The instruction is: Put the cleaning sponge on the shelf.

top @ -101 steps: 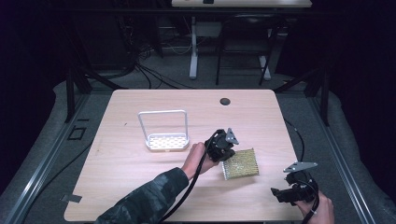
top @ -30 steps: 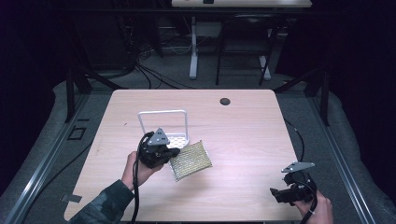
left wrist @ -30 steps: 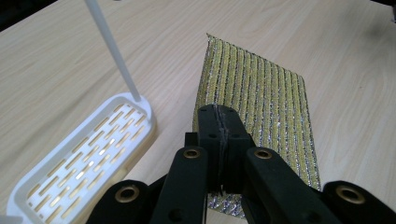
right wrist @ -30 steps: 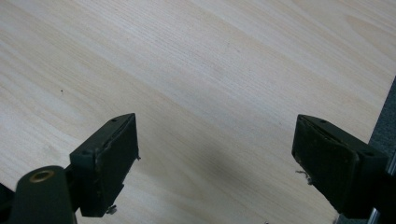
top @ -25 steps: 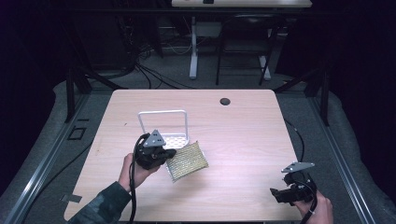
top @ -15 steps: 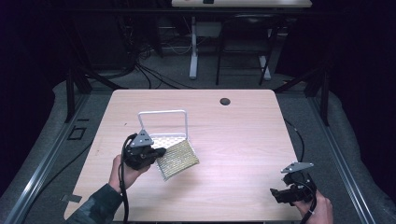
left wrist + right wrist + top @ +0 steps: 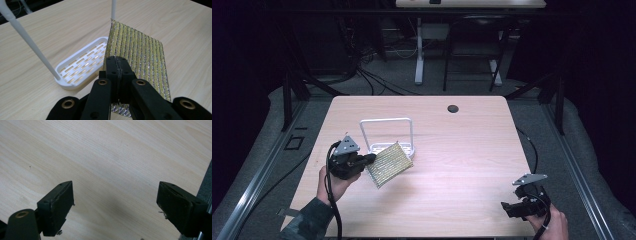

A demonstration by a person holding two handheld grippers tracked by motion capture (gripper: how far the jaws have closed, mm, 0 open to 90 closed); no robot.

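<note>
left gripper (image 7: pixel 371 159): jaws pinched on near edge of flat gold-and-silver striped scouring pad (image 7: pixel 388 163), held tilted just above table, far corner over white slotted plastic tray with wire hoop handle (image 7: pixel 386 134) | pad likely light, thin, floppy; edge grip suffices, sags | right gripper (image 7: pixel 512 209): jaws wide, holding nothing, over light wood table (image 7: pixel 462 150)

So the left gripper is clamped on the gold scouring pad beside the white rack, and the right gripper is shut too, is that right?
Not quite. The right gripper is open: the right gripper view shows its jaws wide apart over bare table. The left gripper is indeed clamped on the gold scouring pad beside the white rack.
</note>
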